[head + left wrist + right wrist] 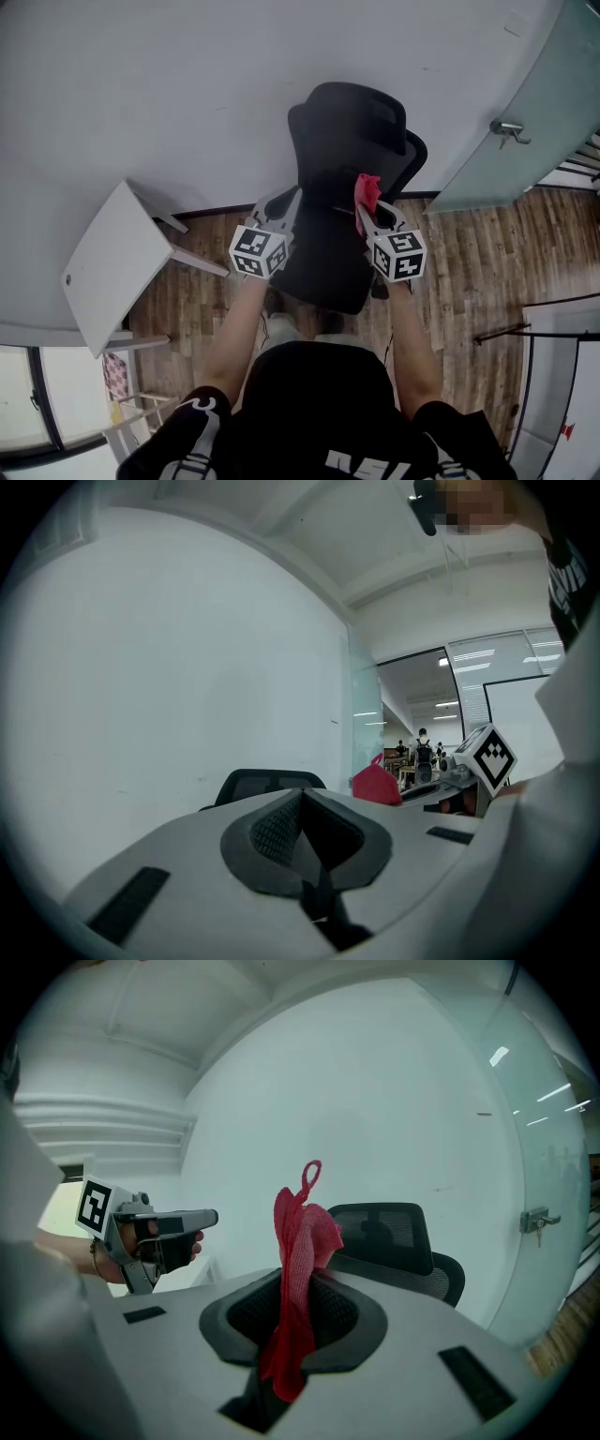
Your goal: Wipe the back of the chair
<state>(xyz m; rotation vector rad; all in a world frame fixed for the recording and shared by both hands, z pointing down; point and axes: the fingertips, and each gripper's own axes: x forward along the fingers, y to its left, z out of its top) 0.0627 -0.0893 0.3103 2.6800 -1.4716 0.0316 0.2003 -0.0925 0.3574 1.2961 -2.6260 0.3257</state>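
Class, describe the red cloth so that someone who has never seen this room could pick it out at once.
Find the black office chair standing against the white wall. Near its back, the right gripper holds the red cloth pinched between its jaws, one end sticking up. Bright red against the black chair, it is the only thing held: the left gripper is empty.

A black office chair (pixel 349 131) with a mesh back and headrest stands upright. A crumpled red cloth (pixel 298 1241), a loop at its top, sticks up from the right gripper (pixel 298 1314), pinched between its jaws. It is near the chair's back and seemingly not touching it.
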